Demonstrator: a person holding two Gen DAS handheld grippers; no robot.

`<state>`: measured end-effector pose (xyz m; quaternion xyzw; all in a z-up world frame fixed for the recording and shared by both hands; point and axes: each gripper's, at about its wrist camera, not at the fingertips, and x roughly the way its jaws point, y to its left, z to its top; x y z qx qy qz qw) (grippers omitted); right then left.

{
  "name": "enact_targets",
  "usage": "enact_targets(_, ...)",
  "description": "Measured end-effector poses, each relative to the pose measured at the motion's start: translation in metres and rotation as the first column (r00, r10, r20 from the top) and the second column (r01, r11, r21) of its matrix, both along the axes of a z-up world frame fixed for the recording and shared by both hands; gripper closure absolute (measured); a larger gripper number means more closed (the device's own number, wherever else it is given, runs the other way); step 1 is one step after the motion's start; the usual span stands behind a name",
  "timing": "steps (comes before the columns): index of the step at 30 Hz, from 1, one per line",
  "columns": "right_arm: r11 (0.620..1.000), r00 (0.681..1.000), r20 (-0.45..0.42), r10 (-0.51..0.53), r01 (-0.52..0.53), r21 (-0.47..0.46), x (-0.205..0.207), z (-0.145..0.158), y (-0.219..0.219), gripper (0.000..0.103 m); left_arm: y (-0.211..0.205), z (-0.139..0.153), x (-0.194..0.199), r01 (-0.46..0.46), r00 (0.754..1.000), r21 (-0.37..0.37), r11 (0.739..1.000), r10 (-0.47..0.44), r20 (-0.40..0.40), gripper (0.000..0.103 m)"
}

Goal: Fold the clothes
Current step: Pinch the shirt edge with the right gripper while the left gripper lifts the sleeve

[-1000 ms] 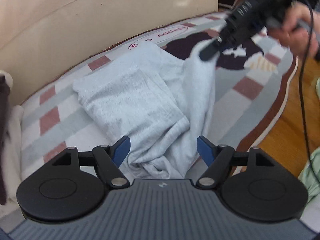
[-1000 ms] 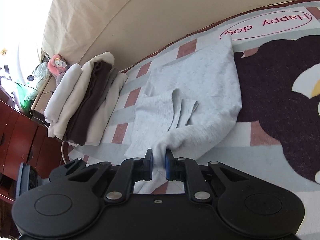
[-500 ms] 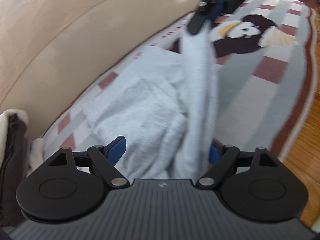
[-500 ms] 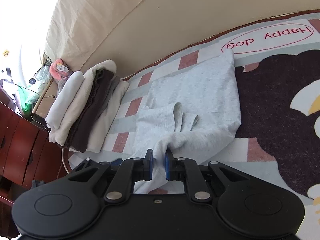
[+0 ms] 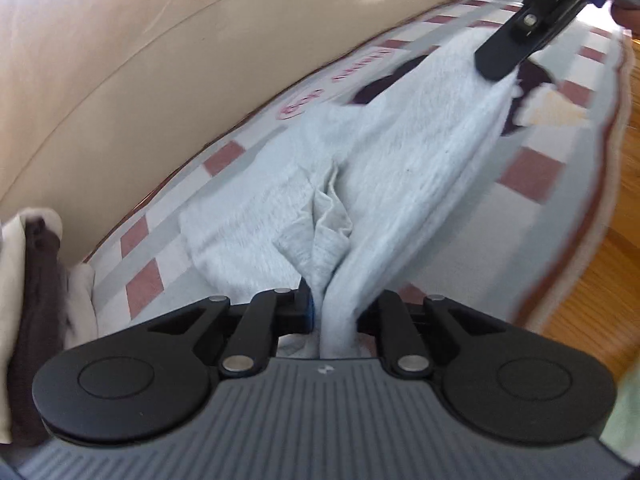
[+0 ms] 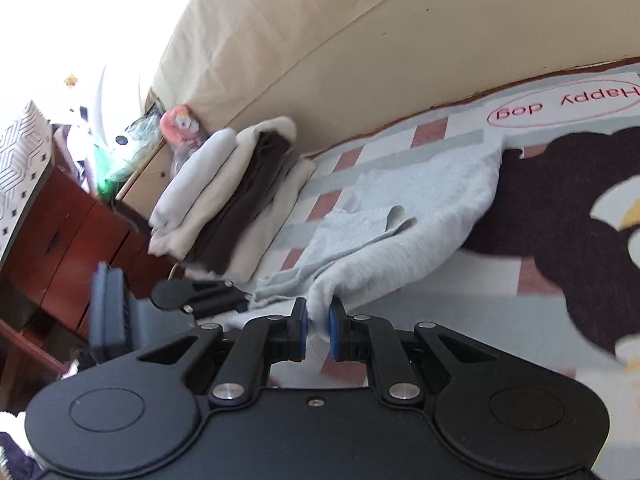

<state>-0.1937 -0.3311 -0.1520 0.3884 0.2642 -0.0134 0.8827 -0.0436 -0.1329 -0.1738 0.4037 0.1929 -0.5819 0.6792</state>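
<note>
Between both pairs of jaws: one pale grey fleece garment (image 5: 420, 152), soft knit, part folded, held taut in a long ridge from one gripper to the other, its far half lying on the mat.

Left gripper (image 5: 332, 312): black, blue-padded; jaws closing, a bunched hem of the garment already pinched between them. Ahead of the jaws, a loose fold with a thinner grey lining (image 5: 324, 236) puckers beside the ridge.

Right gripper (image 6: 318, 332): black, blue-padded; jaws narrow and clamped on a corner of the same garment. Seen from the left wrist it stands at upper right (image 5: 516, 44), with cloth hanging from its tip.

Beneath the garment: checked floor mat (image 6: 452, 304), grey, white and brick-red squares, dark brown dog figure, pink "Happy dog" oval (image 6: 560, 108). Right of the right jaws, a broad stretch of mat lies uncovered as far as its edge.

Left of the right jaws: stack of folded clothes (image 6: 232, 196), cream and dark brown, touching the mat's end and near the garment's left edge; little room that side.

Beyond the garment's far edge: cream upholstered wall of a sofa or bed (image 5: 160, 64), just past the mat border.

Right of the left jaws: mat's brown border, then orange wooden floor (image 5: 600, 280).

Far left of the right jaws: reddish wooden drawers (image 6: 68, 236).
</note>
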Motion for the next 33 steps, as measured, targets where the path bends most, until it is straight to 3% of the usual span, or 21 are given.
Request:
enact_targets(4,0.996,0.997,-0.033,0.064,-0.062,0.061,-0.030,0.015,0.026,0.090,0.036,0.014,-0.036,0.095,0.995,0.079,0.992,-0.091,-0.050,0.093)
enact_targets(7,0.991,0.993,-0.075,0.094,-0.086,0.106,-0.037,0.010,0.033,0.090,0.051,0.009,-0.053,0.158,0.984,0.147,0.976,-0.143,-0.106,0.093)
enact_targets(10,0.987,0.986,-0.129,0.103,-0.086,0.133,-0.029,0.002,0.028,0.090,0.040,0.004,-0.041,0.151,0.978,0.177,0.973,-0.122,-0.168,0.092)
enact_targets(13,0.979,0.985,-0.172,0.027,0.008,0.202,-0.008,-0.005,-0.001,0.090,0.016,0.008,-0.006,0.131,0.961,0.169,0.977,-0.083,-0.264,0.090)
enact_targets(15,0.953,0.977,-0.208,-0.039,0.099,0.285,0.007,-0.012,-0.026,0.090,-0.005,0.015,0.028,0.111,0.923,0.154,0.982,-0.045,-0.381,0.085)
enact_targets(16,0.943,0.970,-0.235,-0.067,0.139,0.302,0.015,-0.014,-0.034,0.090,-0.016,0.015,0.048,0.088,0.891,0.143,0.986,-0.014,-0.455,0.083)
enact_targets(18,0.918,0.949,-0.291,-0.120,0.218,0.331,0.030,-0.020,-0.052,0.090,-0.039,0.010,0.090,0.028,0.797,0.125,0.992,0.054,-0.602,0.083)
enact_targets(19,0.914,0.939,-0.312,-0.146,0.248,0.320,0.037,-0.021,-0.058,0.090,-0.049,0.004,0.106,0.002,0.764,0.121,0.993,0.077,-0.641,0.083)
enact_targets(21,0.900,0.924,-0.333,-0.188,0.298,0.318,0.050,-0.028,-0.071,0.090,-0.065,-0.010,0.124,-0.034,0.737,0.122,0.992,0.107,-0.667,0.083)
enact_targets(23,0.858,0.909,-0.355,-0.219,0.353,0.374,0.059,-0.043,-0.085,0.090,-0.076,-0.020,0.136,-0.063,0.721,0.121,0.991,0.129,-0.681,0.083)
enact_targets(25,0.823,0.894,-0.377,-0.241,0.394,0.408,0.068,-0.054,-0.098,0.090,-0.082,-0.026,0.145,-0.086,0.718,0.103,0.991,0.133,-0.683,0.083)
enact_targets(26,0.813,0.888,-0.388,-0.248,0.408,0.415,0.073,-0.058,-0.103,0.090,-0.085,-0.027,0.148,-0.094,0.731,0.097,0.991,0.134,-0.670,0.083)
enact_targets(29,0.814,0.880,-0.383,-0.283,0.431,0.389,0.086,-0.056,-0.114,0.093,-0.094,-0.030,0.150,-0.113,0.798,0.090,0.989,0.145,-0.585,0.077)
enact_targets(30,0.816,0.877,-0.380,-0.293,0.437,0.378,0.090,-0.055,-0.117,0.100,-0.095,-0.031,0.151,-0.134,0.816,0.088,0.987,0.160,-0.556,0.074)
enact_targets(31,0.827,0.875,-0.382,-0.297,0.435,0.355,0.094,-0.055,-0.121,0.100,-0.094,-0.032,0.153,-0.172,0.822,0.077,0.982,0.186,-0.538,0.069)
enact_targets(33,0.848,0.861,-0.415,-0.295,0.436,0.301,0.100,-0.059,-0.128,0.100,-0.084,-0.033,0.161,-0.238,0.803,0.017,0.971,0.206,-0.560,0.068)
